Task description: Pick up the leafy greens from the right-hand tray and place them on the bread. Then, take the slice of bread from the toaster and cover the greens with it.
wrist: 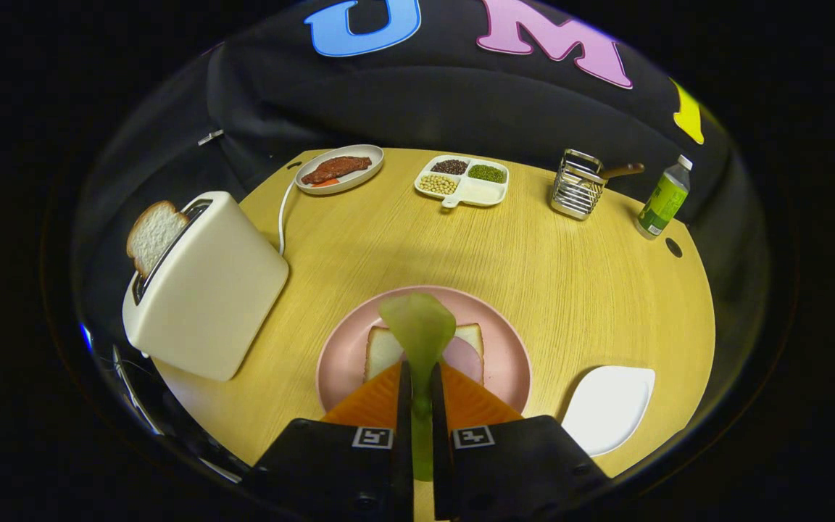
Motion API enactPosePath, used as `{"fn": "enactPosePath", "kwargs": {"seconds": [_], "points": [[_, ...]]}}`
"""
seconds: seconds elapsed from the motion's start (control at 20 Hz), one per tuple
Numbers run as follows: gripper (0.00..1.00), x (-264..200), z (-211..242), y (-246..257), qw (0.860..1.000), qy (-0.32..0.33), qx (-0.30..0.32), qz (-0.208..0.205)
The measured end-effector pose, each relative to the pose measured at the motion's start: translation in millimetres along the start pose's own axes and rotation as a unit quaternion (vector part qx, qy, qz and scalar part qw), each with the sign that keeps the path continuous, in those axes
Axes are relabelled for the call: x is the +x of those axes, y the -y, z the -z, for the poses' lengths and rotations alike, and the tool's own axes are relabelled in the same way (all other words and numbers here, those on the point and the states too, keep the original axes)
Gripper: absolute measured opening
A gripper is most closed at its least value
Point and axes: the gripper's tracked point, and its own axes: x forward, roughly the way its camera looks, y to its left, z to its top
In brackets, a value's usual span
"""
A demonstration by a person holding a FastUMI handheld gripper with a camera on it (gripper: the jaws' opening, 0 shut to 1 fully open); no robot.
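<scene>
Leafy greens point(417, 326), pinched in gripper point(421, 377)

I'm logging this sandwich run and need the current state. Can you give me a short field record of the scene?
tool: shut on leafy greens
greens position: over the bread on plate, not yet released
plate: pink, just ahead of the tool
toaster: beside the plate, bread slice sticking up
white tray: beside the plate, opposite the toaster
next step: release the greens

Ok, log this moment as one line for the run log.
tool shut on leafy greens | over bread on pink plate | toaster slice untouched
</scene>
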Motion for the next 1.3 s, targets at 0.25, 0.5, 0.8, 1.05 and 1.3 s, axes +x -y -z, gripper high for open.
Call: {"fn": "enactPosePath", "kwargs": {"seconds": [0.25, 0.5, 0.8, 1.05, 1.3], "points": [[0.45, 3, -1, 3, 1.000, 0.001, 0.003, 0.010], [1.00, -9, -11, -1, 0.999, 0.031, -0.003, 0.013], [0.99, -49, -46, -40, 0.993, 0.109, -0.034, 0.002], [0.99, -76, -71, -100, 0.984, 0.151, -0.086, -0.036], [0.99, -94, -94, -164, 0.974, 0.177, -0.116, -0.086]]}}
